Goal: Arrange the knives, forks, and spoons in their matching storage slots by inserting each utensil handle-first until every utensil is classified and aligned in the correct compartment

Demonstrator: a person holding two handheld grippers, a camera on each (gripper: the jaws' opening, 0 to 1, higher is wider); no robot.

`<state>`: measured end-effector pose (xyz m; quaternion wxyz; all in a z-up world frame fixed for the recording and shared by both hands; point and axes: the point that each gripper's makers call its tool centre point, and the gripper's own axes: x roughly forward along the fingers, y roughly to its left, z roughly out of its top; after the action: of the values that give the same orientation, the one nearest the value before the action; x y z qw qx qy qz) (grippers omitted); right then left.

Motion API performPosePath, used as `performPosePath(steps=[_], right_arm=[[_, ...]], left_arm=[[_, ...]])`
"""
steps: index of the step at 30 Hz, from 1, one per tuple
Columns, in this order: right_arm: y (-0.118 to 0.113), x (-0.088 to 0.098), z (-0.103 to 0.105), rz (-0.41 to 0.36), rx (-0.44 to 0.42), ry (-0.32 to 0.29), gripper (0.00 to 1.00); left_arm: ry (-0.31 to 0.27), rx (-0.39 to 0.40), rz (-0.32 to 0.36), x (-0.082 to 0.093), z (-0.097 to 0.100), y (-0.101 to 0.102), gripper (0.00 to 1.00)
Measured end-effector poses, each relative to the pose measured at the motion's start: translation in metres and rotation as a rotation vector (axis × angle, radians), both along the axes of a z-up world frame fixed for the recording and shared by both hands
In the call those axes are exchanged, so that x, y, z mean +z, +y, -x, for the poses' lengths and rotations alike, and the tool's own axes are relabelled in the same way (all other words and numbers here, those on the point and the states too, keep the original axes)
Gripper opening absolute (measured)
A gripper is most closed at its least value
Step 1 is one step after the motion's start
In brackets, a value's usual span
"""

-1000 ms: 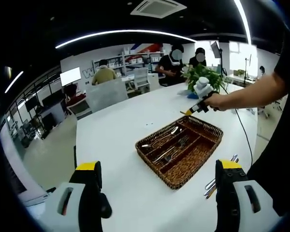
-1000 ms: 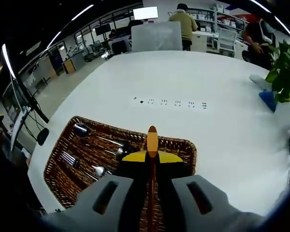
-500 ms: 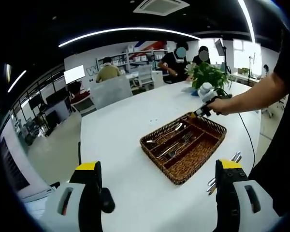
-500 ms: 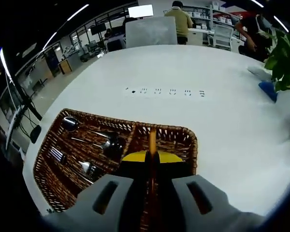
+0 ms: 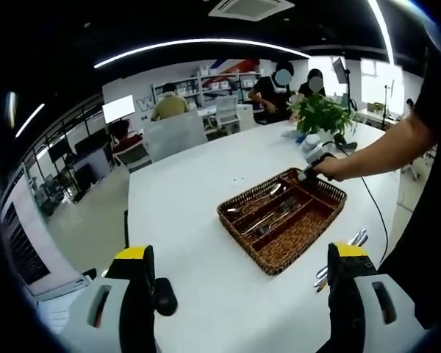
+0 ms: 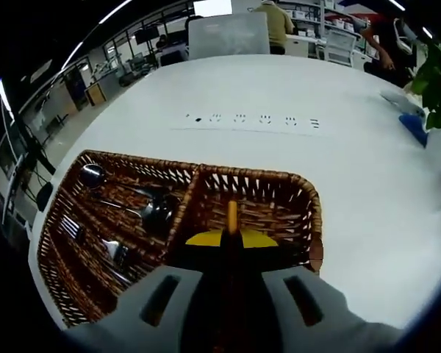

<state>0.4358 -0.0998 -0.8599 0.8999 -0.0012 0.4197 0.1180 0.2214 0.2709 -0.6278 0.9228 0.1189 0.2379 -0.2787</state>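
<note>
**Knife dips into the end slot**

The left gripper (image 5: 239, 294) hangs released, gripping nothing. Ahead of its jaws the brown woven-wicker cutlery tray (image 5: 306, 229) holds forks and spoons. The right gripper (image 6: 222, 283), clenched on an orange-handled knife (image 6: 232, 218), has sunk lower into the tray's empty compartment; release looks near.

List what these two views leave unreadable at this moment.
- Held utensil, right gripper view: the right claw hides all but its orange handle, so type unknown.
- Loose utensils beside the basket, left gripper view: partly behind the left claw's finger.
- Forks versus spoons in the basket there: too small.
</note>
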Motion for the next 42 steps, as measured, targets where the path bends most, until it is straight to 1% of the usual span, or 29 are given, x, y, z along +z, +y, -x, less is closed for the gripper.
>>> performPosePath(steps=[3,4,6,8,9,11,12,15,17,18,19,21,22,23,24,25,26,27,30,33,34,35,36,37,38,39,41,42], right_arm=[[-0.001,-0.005,0.001,0.022,0.008,0.008,0.04],[-0.001,-0.004,-0.003,0.026,0.011,-0.012,0.04],[-0.001,-0.006,-0.004,0.033,0.013,-0.003,0.04],[-0.001,-0.006,-0.004,0.066,0.042,-0.010,0.04],[-0.002,-0.006,-0.004,0.098,0.059,-0.017,0.04],[-0.001,-0.006,-0.004,0.129,0.086,-0.048,0.05],[0.001,-0.006,-0.005,0.145,0.121,-0.069,0.05],[0.000,-0.006,-0.004,0.132,0.107,-0.050,0.06],[0.001,-0.006,-0.004,0.106,0.114,-0.036,0.09],[-0.001,-0.005,-0.004,0.109,0.115,-0.035,0.10],[-0.002,-0.005,-0.003,0.112,0.110,-0.030,0.13],[0.002,-0.001,-0.001,0.090,0.118,-0.031,0.20],[0.004,0.002,0.000,0.087,0.120,-0.037,0.24],[0.001,0.008,0.000,0.122,0.136,-0.069,0.24],[-0.002,0.013,0.000,0.156,0.153,-0.087,0.24],[-0.001,0.018,0.001,0.152,0.156,-0.106,0.25],[-0.001,0.020,0.002,0.147,0.154,-0.106,0.27],[-0.004,0.026,0.002,0.149,0.153,-0.122,0.29],[-0.011,0.042,0.002,0.166,0.170,-0.175,0.40],[-0.017,0.059,0.000,0.174,0.181,-0.231,0.62],[-0.019,0.067,0.000,0.167,0.181,-0.255,0.71],[-0.019,0.072,0.001,0.158,0.180,-0.269,0.76],[-0.017,0.079,0.002,0.126,0.186,-0.295,0.81],[-0.019,0.080,0.006,0.125,0.186,-0.290,0.89],[-0.022,0.084,0.008,0.123,0.186,-0.301,0.95],[-0.021,0.087,0.010,0.113,0.201,-0.313,0.99],[-0.020,0.092,0.019,0.093,0.218,-0.315,1.00],[-0.018,0.096,0.023,0.078,0.237,-0.329,1.00]], left_arm=[[0.002,-0.018,0.044,0.004,0.003,-0.007,0.99],[0.004,-0.015,0.048,0.004,0.003,-0.007,0.99],[0.001,-0.015,0.039,0.004,0.003,-0.007,0.99],[0.002,-0.015,0.041,0.005,0.003,-0.008,0.99],[-0.001,-0.015,0.044,0.005,0.002,-0.008,0.99],[-0.004,-0.017,0.042,0.006,0.001,-0.009,0.99],[-0.006,-0.018,0.044,0.006,0.000,-0.011,0.99],[-0.014,-0.026,0.050,0.008,0.000,-0.015,0.99],[-0.010,-0.032,0.048,0.007,0.001,-0.016,0.99],[-0.010,-0.033,0.046,0.007,0.001,-0.016,0.99],[-0.010,-0.033,0.045,0.007,0.001,-0.016,0.99],[-0.011,-0.032,0.048,0.007,0.001,-0.016,0.99],[-0.016,-0.032,0.049,0.008,0.001,-0.017,0.99],[-0.022,-0.033,0.046,0.009,0.001,-0.017,0.99],[-0.029,-0.035,0.043,0.010,0.001,-0.018,0.99],[-0.030,-0.035,0.044,0.011,0.001,-0.018,0.99],[-0.034,-0.035,0.044,0.012,0.001,-0.019,0.99],[-0.042,-0.032,0.044,0.013,-0.001,-0.018,0.99],[-0.048,-0.030,0.052,0.015,-0.002,-0.020,0.99],[-0.045,-0.039,0.063,0.014,-0.002,-0.024,0.99],[-0.044,-0.042,0.067,0.014,-0.002,-0.026,0.99],[-0.045,-0.045,0.069,0.014,-0.002,-0.028,0.99],[-0.044,-0.050,0.076,0.013,-0.002,-0.031,0.99],[-0.042,-0.052,0.081,0.012,-0.002,-0.032,0.99],[-0.042,-0.057,0.084,0.011,-0.002,-0.035,0.99],[-0.044,-0.061,0.087,0.011,-0.003,-0.037,0.99],[-0.045,-0.067,0.105,0.011,-0.004,-0.042,0.99],[-0.047,-0.068,0.111,0.011,-0.005,-0.045,0.99]])
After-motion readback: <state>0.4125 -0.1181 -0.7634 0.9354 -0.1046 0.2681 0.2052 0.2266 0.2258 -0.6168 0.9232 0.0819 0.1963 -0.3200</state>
